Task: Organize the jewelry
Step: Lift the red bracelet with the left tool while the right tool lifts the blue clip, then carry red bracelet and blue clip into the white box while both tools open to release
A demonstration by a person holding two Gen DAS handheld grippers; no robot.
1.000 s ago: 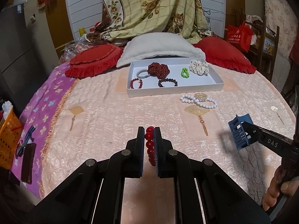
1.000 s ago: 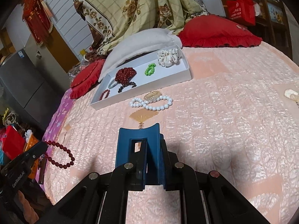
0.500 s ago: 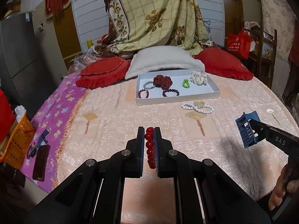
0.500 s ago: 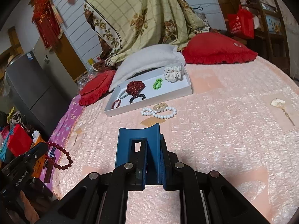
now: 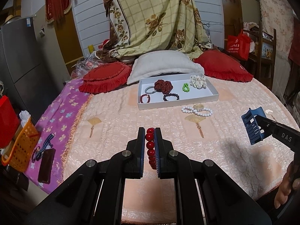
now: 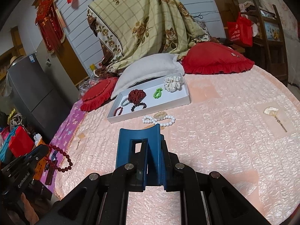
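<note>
My left gripper (image 5: 150,136) is shut on a red bead bracelet (image 5: 150,148), held above the near part of the bed; the bracelet hangs from it in the right wrist view (image 6: 61,159). My right gripper (image 6: 152,150) is shut on a blue hair claw clip (image 6: 138,146), which also shows in the left wrist view (image 5: 253,126). A white tray (image 5: 213,96) far ahead holds several bracelets and scrunchies. A white pearl necklace (image 5: 196,110) and a gold hair tie (image 5: 198,106) lie on the bedspread just before the tray.
The pink quilted bedspread (image 5: 131,116) covers the bed. Red cushions (image 5: 105,76) and a white pillow (image 5: 165,63) lie behind the tray. An orange basket (image 5: 20,144) stands left of the bed. A purple floral cloth (image 5: 61,116) covers the left edge.
Both grippers have pulled back and risen away from the tray, which now looks smaller and farther. Each still holds its item.
</note>
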